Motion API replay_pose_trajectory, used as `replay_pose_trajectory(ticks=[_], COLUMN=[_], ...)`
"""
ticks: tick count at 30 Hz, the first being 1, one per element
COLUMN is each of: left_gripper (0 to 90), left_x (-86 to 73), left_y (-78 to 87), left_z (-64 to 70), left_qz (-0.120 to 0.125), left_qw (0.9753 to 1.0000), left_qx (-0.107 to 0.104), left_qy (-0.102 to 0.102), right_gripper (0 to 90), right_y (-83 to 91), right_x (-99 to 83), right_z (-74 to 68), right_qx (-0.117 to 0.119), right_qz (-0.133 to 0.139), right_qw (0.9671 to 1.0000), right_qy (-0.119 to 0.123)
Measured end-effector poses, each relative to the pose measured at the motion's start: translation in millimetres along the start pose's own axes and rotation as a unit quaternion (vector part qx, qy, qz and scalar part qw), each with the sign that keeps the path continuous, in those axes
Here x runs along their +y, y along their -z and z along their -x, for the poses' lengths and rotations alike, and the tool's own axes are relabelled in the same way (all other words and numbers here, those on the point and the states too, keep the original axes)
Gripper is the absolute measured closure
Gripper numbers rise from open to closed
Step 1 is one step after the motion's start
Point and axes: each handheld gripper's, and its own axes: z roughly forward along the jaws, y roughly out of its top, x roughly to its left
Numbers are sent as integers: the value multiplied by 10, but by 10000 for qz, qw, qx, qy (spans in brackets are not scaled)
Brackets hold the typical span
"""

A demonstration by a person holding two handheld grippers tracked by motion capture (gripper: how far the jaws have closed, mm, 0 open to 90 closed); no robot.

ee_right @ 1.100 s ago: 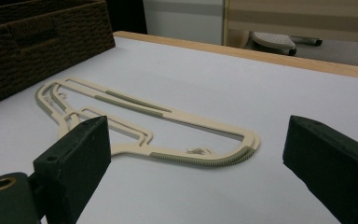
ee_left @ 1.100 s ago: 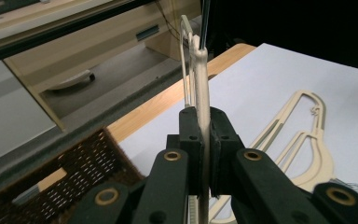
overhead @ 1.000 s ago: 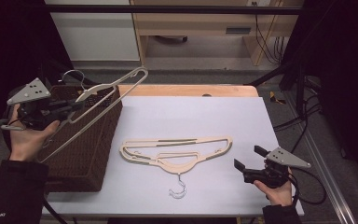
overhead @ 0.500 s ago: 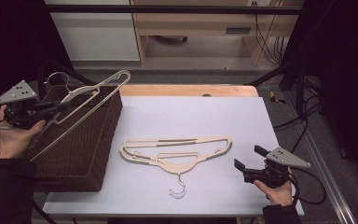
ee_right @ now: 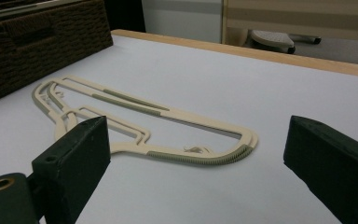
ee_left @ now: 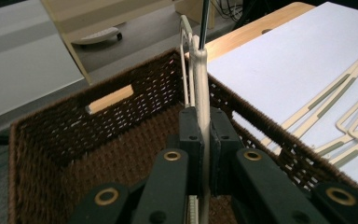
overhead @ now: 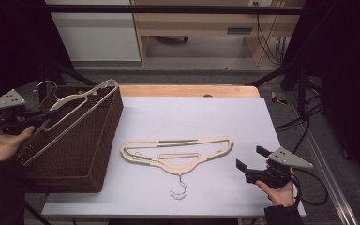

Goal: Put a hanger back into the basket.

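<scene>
Jaws of my left gripper [overhead: 40, 115] are clamped on a cream plastic clothes hanger [overhead: 77, 105], which I hold edge-up and tilted above the dark brown woven wicker basket [overhead: 82, 154]. Its metal hook points toward the basket's far left corner, and its far shoulder reaches over the basket's far right corner. My right gripper [overhead: 248, 161] rests well to the right of the basket on the white table top [overhead: 192, 117], its jaws spread apart around nothing. Between it and the basket, cream hangers with grey grip strips [overhead: 178, 152] lie flat, hook toward me.
</scene>
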Motion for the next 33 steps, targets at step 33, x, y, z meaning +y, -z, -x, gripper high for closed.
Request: replay_pose_trajectory(ticks=[33], left_gripper=[824], left_x=[-681], left_y=[-441], left_z=[-89], left_qz=[-1043], left_qw=[9901], left_qx=[511], left_qy=[793], right_gripper=[73], right_y=[-32], right_x=[-9], right_z=[-24], right_qx=[-2], right_qz=[-53], right_qw=[10000], right_qy=[-1])
